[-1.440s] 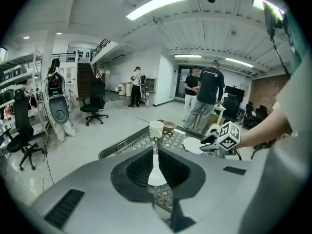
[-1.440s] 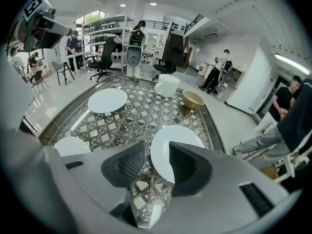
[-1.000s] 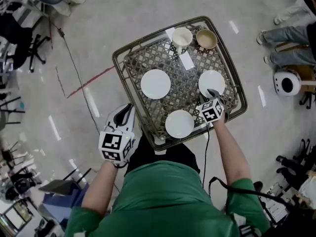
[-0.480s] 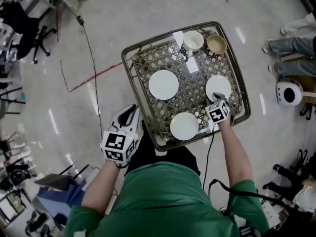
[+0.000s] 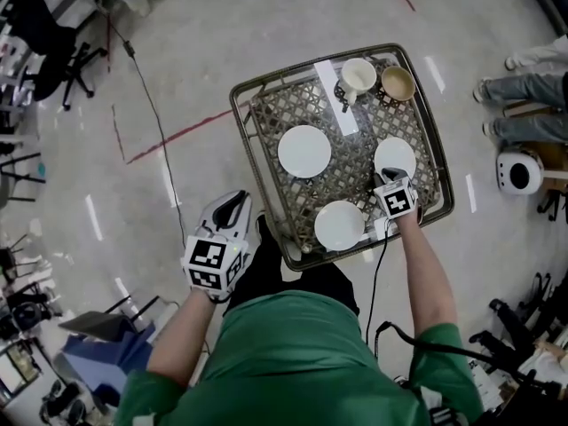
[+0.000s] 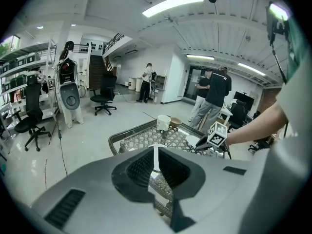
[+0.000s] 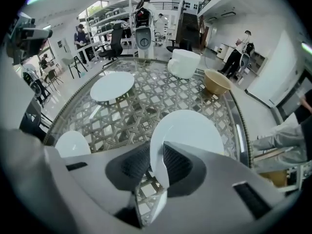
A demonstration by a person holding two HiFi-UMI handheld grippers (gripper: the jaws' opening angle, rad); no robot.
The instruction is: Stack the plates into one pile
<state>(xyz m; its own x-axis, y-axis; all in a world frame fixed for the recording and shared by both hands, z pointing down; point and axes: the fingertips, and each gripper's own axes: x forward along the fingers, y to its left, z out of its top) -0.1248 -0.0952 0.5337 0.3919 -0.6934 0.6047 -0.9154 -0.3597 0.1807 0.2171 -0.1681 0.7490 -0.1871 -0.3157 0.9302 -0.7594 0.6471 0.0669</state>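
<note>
Head view: the wicker table [image 5: 351, 171] carries 3 white plates, none of them stacked yet, with a white mug [image 5: 358, 75] and a tan cup [image 5: 398, 82] at its far edge. The right gripper [image 5: 383, 177] points steeply down over the table's right side, and its jaws have just been closing. In the right gripper view the right gripper [image 7: 158, 165] has the near rim of the right-hand plate [image 7: 187, 130] pinched between its pads, with the rest of the disc reaching away from the jaws toward the table's far edge. That right-hand plate [image 5: 395, 155] sits by the table's right rim. The centre plate [image 5: 304, 151] lies in the table's middle, to the left of the grip, and the near plate [image 5: 339, 225] lies by the table's near edge, just beside the right wrist. A plate is round, so no long axis matters. My judgement is that what counts is carrying it level, either left to the middle or back toward the near edge. The left gripper [image 5: 229, 207] hangs off the table's near-left corner, well apart from every plate; its jaws stand slightly apart with nothing between them [image 6: 155, 165]. The right hand is clearly the nearer one for this move.
</note>
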